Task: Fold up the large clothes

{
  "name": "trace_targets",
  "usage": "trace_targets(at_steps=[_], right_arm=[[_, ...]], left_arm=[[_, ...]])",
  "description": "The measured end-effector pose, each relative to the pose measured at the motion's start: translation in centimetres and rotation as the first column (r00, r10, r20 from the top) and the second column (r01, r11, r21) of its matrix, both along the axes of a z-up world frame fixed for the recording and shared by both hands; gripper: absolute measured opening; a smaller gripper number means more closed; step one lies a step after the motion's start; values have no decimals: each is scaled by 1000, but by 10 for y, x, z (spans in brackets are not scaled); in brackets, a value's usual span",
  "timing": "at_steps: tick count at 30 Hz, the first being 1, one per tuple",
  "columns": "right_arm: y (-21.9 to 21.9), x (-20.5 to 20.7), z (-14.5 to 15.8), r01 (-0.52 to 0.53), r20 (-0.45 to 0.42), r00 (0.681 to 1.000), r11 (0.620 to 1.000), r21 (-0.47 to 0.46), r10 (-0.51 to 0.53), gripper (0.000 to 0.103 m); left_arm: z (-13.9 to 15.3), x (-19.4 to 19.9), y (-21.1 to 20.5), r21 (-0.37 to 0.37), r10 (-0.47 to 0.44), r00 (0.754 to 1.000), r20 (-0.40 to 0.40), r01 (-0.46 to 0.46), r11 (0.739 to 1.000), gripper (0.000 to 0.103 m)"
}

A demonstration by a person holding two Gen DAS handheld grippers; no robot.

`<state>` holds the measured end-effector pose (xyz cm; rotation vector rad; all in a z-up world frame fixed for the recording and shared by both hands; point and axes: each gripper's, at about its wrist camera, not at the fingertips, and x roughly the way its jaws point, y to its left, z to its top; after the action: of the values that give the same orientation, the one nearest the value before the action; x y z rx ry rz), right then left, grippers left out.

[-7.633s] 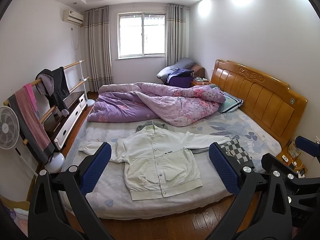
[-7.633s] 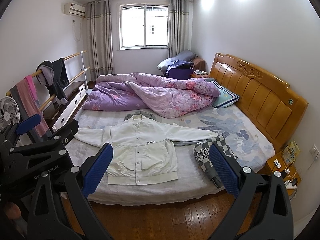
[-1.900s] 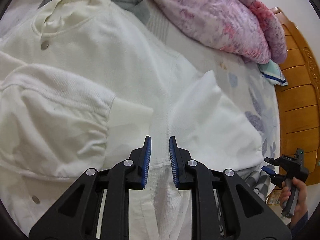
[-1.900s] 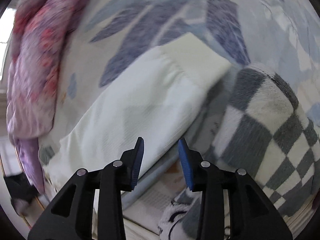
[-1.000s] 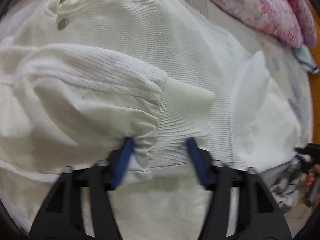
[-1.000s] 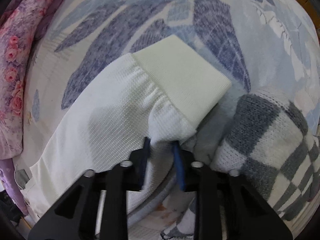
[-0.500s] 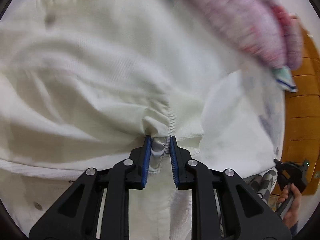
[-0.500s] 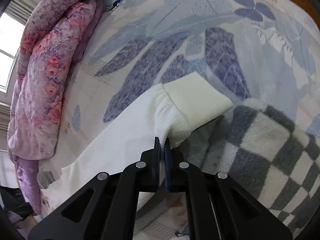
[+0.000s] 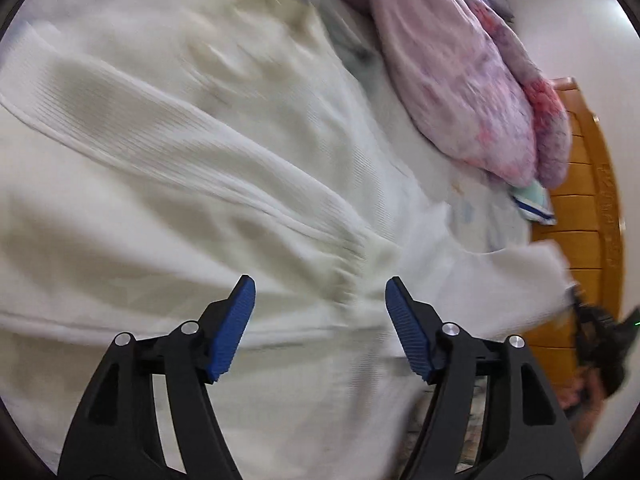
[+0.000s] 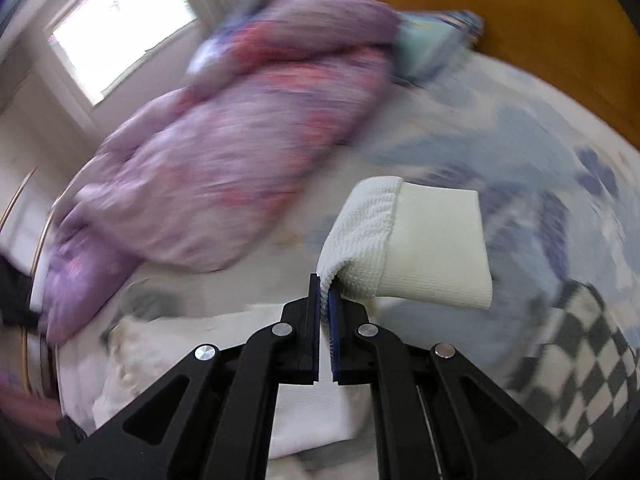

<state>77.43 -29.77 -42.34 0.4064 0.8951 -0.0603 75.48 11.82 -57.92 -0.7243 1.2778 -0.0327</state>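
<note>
Your right gripper (image 10: 324,294) is pinching the jacket's sleeve (image 10: 372,240) above the bed (image 10: 540,152); your left gripper (image 9: 320,312) is hanging over the jacket (image 9: 200,160), jaws just opening, nothing between.

A bedroom, both views blurred. Ahead of the fingers a bed (image 10: 520,128) spreads under a pale sheet printed with blue leaves. A rumpled purple-and-pink floral quilt (image 10: 224,168) lies heaped beyond them, to the left. A wooden headboard (image 10: 540,32) runs to the right, with a striped pillow (image 10: 436,40) against it. A bright window (image 10: 120,40) glows far left in a white wall (image 9: 568,20).
</note>
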Motion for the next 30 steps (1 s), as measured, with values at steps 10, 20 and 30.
trace_targets(at_steps=[10, 20, 30], right_arm=[[292, -29, -8, -395, 3, 918, 915, 85, 396, 3], [477, -90, -118, -690, -245, 684, 718, 86, 687, 9], [432, -131, -97, -716, -249, 630, 674, 181, 736, 50]], left_arm=[[50, -60, 163, 332, 90, 996, -17, -79, 940, 75], [40, -119, 250, 337, 195, 980, -49, -167, 927, 75], [70, -133, 247, 278, 290, 956, 43, -290, 916, 75]])
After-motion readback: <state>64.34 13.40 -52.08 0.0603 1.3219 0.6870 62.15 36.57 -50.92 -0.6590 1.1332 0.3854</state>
